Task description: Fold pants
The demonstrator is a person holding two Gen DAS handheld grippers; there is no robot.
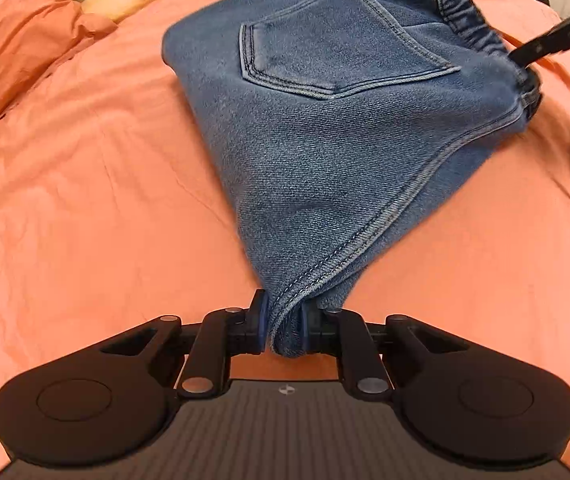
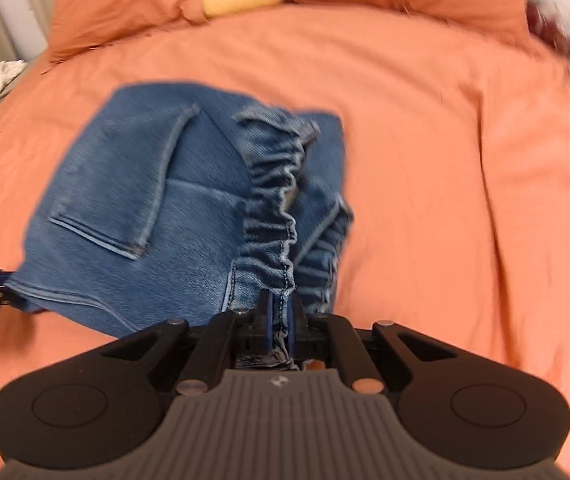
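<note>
Gripping pants (image 1: 325, 140), both tongs downward-tilted

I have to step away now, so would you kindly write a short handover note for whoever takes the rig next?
Left gripper: shut on a seamed corner of the jeans.
Right gripper: shut on the elastic waistband.
The jeans are already folded into a short bundle, back pocket facing up, lying on the orange bedspread.
Left to do: probably one more fold with both grips, then lay it flat and release.
</note>
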